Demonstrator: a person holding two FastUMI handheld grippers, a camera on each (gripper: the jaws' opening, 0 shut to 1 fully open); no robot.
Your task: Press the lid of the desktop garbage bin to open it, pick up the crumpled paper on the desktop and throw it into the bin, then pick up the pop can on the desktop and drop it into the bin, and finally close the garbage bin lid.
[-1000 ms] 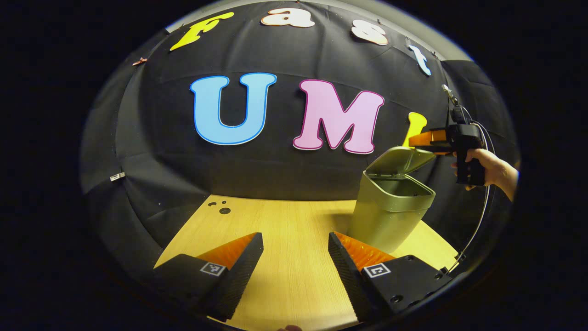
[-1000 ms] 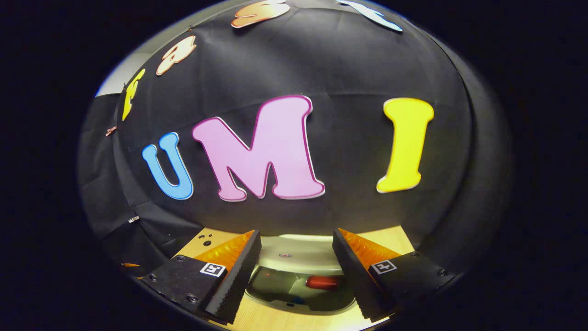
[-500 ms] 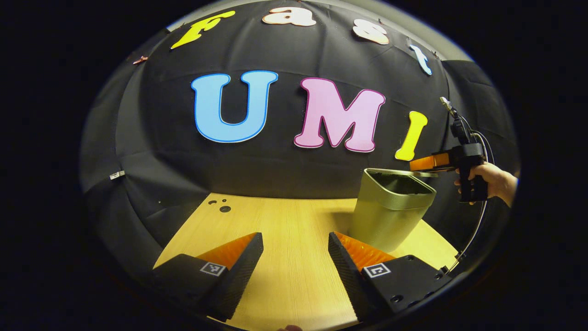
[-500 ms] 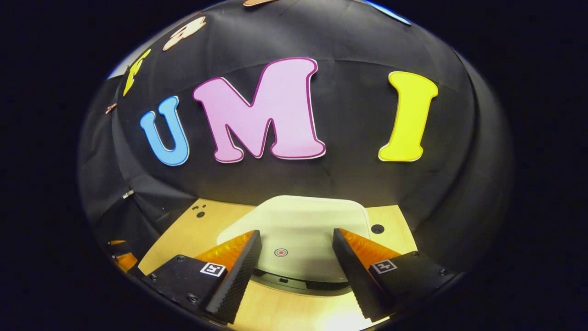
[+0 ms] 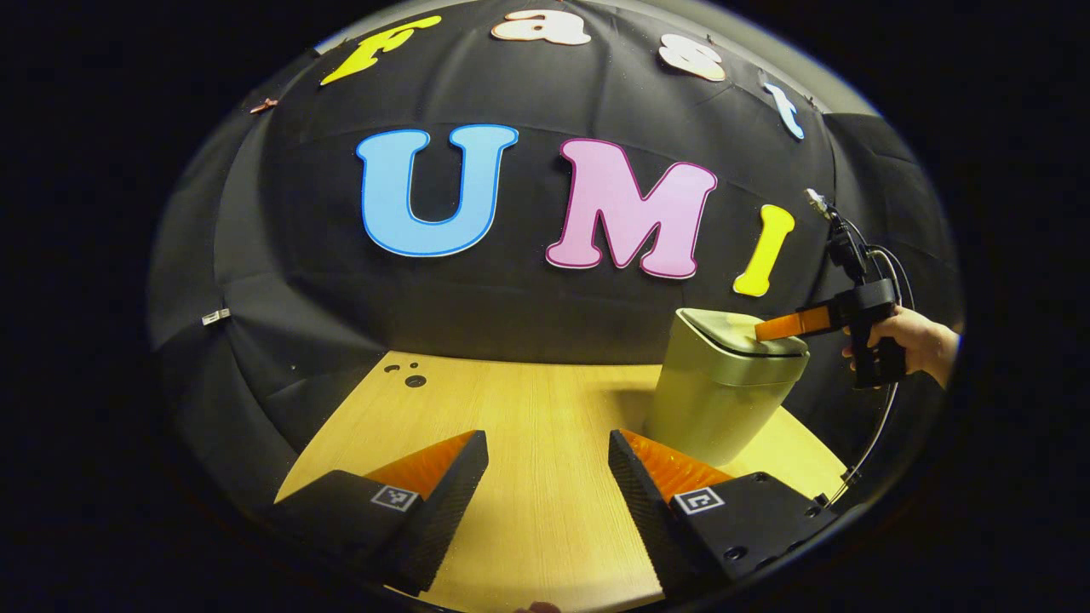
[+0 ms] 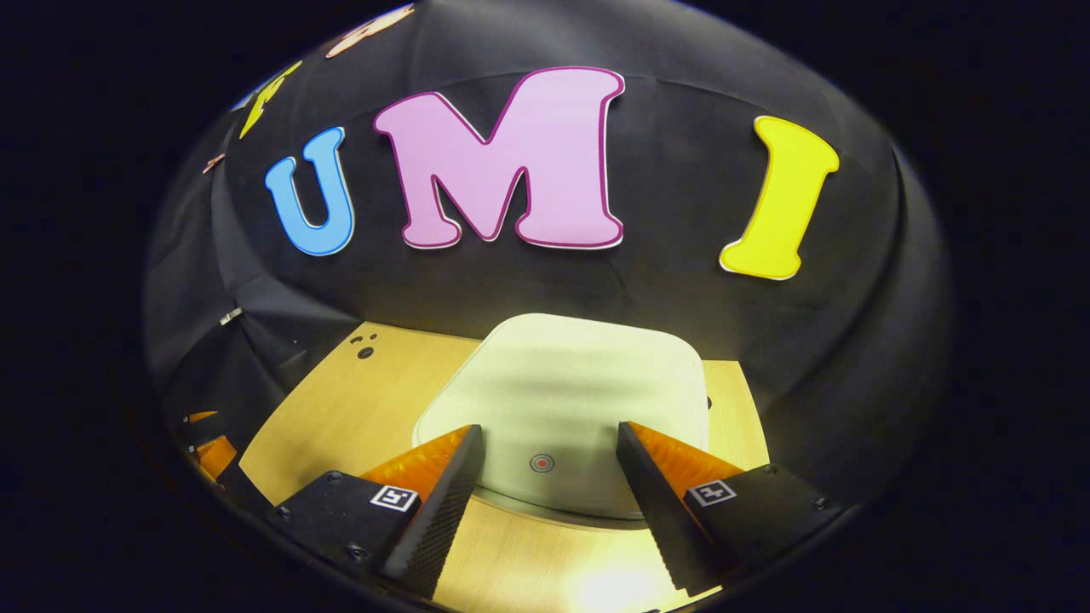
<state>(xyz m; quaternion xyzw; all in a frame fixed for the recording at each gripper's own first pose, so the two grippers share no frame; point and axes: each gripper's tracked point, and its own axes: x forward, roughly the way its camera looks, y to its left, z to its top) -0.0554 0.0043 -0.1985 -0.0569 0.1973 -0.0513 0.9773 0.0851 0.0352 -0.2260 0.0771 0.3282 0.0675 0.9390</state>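
Note:
A pale green desktop bin stands at the right of the wooden table, its lid down. A hand holds my right gripper over the bin, fingers resting on the lid. In the right gripper view the lid lies flat right under my right gripper, which is open, with a small round mark between its fingers. My left gripper is open and empty, low over the table to the left of the bin.
Small dark holes mark the table's far left corner. The black cloth wall stands close behind the bin. My left gripper shows at the lower left of the right gripper view. Bare wood spreads left of the bin.
The lid stood raised a second ago, with something red inside the bin. My right gripper came down with it, and the lid now lies flat. The left gripper stayed put.

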